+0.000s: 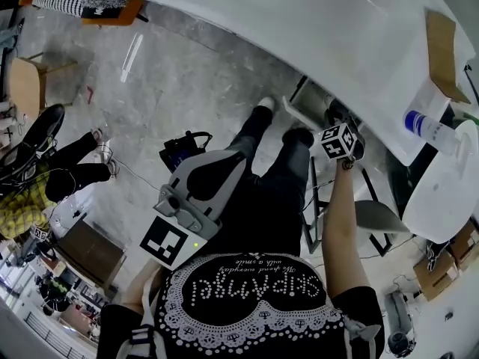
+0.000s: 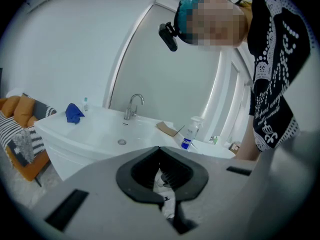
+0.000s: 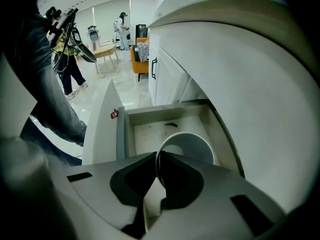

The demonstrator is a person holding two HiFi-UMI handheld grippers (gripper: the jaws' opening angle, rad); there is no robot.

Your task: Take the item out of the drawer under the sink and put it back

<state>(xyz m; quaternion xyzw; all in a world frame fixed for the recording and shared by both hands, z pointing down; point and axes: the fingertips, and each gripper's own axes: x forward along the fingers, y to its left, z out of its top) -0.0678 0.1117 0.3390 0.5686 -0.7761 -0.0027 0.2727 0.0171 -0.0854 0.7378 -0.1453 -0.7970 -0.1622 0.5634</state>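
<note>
Right gripper (image 3: 156,154) jaws tight on white cup (image 3: 194,146) rim over drawer (image 3: 165,113); left gripper (image 2: 159,149) jaws together, empty.

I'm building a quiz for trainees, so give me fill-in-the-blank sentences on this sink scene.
1. The right gripper is shut on the cup's ____.
2. The drawer under the cup stands ____.
3. The cloth on the sink is ____.
Missing words: rim; open; blue.

My bare right arm (image 1: 346,223) reaches steeply down, and its grey two-jaw right gripper (image 3: 158,156) pinches a white round cup's (image 3: 192,145) rim. My grey two-jaw left gripper (image 2: 159,150) is closed on nothing.
</note>
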